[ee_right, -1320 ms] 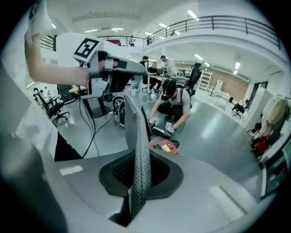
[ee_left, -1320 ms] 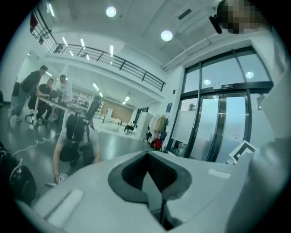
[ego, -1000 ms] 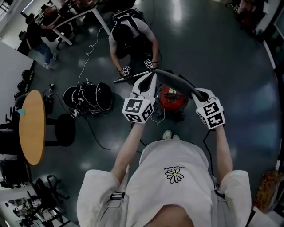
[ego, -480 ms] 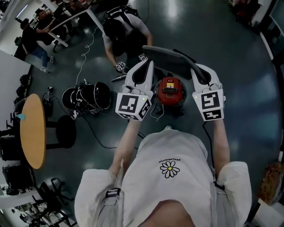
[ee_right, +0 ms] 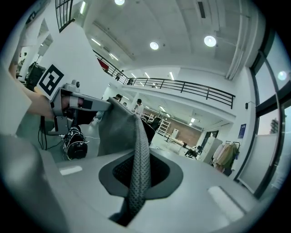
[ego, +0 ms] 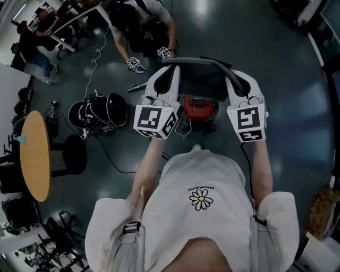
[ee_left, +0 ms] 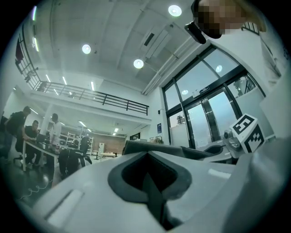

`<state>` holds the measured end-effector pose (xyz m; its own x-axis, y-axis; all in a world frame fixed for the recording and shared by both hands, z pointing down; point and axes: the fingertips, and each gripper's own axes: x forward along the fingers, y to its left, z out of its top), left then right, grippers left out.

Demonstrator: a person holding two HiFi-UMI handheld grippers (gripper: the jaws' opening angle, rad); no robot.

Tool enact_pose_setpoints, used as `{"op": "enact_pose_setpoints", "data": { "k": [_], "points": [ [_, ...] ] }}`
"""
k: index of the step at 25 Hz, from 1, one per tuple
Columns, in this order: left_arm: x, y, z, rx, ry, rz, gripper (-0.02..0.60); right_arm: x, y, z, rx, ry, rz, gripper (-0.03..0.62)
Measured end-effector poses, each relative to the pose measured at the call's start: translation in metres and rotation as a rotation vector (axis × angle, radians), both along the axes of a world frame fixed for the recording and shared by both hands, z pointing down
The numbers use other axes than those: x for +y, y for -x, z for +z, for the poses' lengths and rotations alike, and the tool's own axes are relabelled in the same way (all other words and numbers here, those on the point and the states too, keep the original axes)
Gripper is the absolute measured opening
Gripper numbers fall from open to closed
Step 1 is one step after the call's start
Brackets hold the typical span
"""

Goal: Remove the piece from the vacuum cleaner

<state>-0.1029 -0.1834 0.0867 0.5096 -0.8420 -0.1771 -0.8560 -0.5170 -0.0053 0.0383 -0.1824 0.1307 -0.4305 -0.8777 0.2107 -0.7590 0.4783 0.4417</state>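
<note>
The red vacuum cleaner stands on the dark floor just ahead of the person's feet. Above it a grey mesh piece is stretched flat between both grippers. My left gripper is shut on its left end, where the piece's thin dark edge runs between the jaws. My right gripper is shut on the right end. There the mesh fabric rises out of the closed jaws toward the left gripper.
Another person crouches beyond the vacuum with two marker cubes in hand. A metal tube lies on the floor. A black bundle with cables sits left; a round wooden table and stool stand further left.
Both grippers have spread apart and come toward the person with the grey piece. It now spans wide and flat above the vacuum instead of a narrow band.
</note>
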Motion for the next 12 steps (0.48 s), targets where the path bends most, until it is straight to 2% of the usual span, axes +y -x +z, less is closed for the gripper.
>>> {"op": "enact_pose_setpoints", "data": {
  "k": [12],
  "points": [
    [-0.0049,-0.0029,0.0021,0.006,0.017,0.005,0.002,-0.0062,0.0010,-0.0061,0.003,-0.007,0.010,0.035]
  ]
}}
